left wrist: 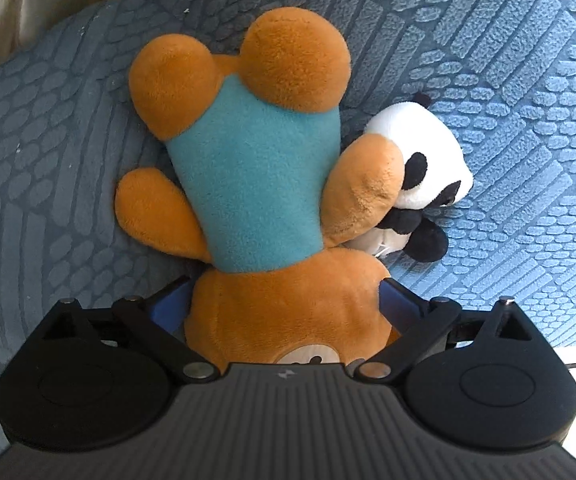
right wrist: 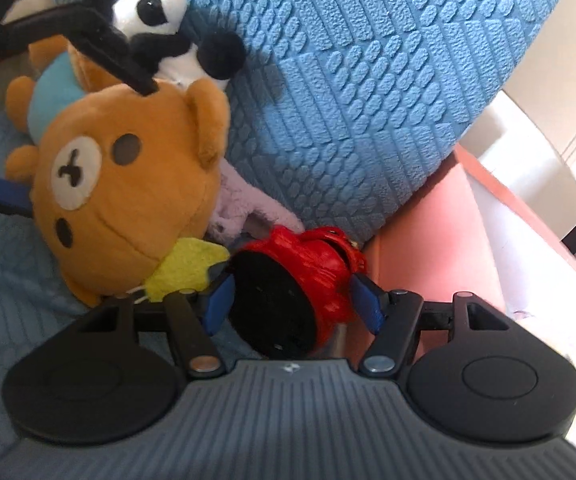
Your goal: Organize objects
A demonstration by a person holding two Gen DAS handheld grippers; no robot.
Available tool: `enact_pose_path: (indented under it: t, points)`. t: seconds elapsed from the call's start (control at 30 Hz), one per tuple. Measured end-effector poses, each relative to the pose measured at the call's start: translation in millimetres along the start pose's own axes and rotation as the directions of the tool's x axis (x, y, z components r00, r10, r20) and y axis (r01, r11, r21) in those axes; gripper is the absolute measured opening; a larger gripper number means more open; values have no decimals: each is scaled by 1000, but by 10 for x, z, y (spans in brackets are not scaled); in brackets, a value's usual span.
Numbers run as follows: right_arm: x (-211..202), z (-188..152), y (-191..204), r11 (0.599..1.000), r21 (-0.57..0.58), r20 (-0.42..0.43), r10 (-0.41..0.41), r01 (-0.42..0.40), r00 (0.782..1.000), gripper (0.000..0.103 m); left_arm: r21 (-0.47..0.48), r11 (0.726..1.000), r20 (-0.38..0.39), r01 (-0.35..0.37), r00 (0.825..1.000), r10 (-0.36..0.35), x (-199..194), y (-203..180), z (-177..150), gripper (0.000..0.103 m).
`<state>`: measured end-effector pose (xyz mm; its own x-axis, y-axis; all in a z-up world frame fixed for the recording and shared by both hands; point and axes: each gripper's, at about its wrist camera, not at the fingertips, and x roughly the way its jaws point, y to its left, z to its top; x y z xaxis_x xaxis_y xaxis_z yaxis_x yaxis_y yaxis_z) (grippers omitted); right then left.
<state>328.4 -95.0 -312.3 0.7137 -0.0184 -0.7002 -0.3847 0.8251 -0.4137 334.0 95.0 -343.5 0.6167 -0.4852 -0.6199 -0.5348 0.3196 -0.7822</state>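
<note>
Both my wrist cameras looked steeply down, close over the orange plush bear in a teal shirt [left wrist: 264,184] [right wrist: 128,200], which both views shared.

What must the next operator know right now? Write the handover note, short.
Left gripper: jaws wide, one either side of the brown bear's head; no squeeze evident.
Right gripper: closed on the red toy, low beside the pile.
Things: bear lies on the blue cushion, panda against its arm; yellow plush and pink plush are next to the bear's head.
Done: plush toys grouped together.
Left: probably place the red toy, then pull both grippers clear.
</note>
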Motion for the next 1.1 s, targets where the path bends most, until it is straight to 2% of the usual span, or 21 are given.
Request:
enact_pose_path:
  t: [0.17,0.3,0.37,0.57,0.67,0.77,0.8,0.83,0.93,1.0,1.07,1.1]
  points:
    - [-36,-11,-27,1000,18,-2,12,-12,1000,53,50,999,-11,-7,1000,8,-58,-117,-102,87]
    - [-169,-19,1,1000,14,19,2,-2,1000,38,85,996,7,-20,1000,19,-156,-191,-148,76]
    - [-245,-14,-4,1000,23,27,10,-11,1000,33,111,993,6,-31,1000,30,-219,-239,-177,73]
    - [-424,-78,-85,996,62,37,62,-64,997,29,207,975,58,-86,995,76,-544,-292,-324,69]
    - [-570,-149,-104,992,76,49,92,-96,994,28,274,954,85,-124,991,105,-733,-313,-474,67]
    - [-678,-213,-108,987,77,51,136,-139,989,28,358,914,131,-189,980,151,-897,-315,-614,66]
    - [-713,-220,-101,986,80,54,145,-149,988,28,378,902,145,-207,976,164,-868,-325,-668,64]
    - [-758,-238,-99,985,83,56,150,-154,987,28,396,891,155,-224,972,175,-920,-330,-710,56]
    - [-982,-283,-55,982,73,70,170,-175,983,27,449,864,136,-226,974,184,-1164,-220,-859,54]
    - [-1081,-335,-34,980,69,78,183,-188,980,27,474,842,161,-257,966,204,-1301,-190,-984,54]
    - [-1152,-383,-15,976,67,82,201,-206,976,27,508,815,189,-277,960,208,-1264,-212,-1071,54]
    - [-1182,-417,-11,973,72,82,213,-219,974,27,514,812,193,-275,960,203,-1289,-208,-1099,54]
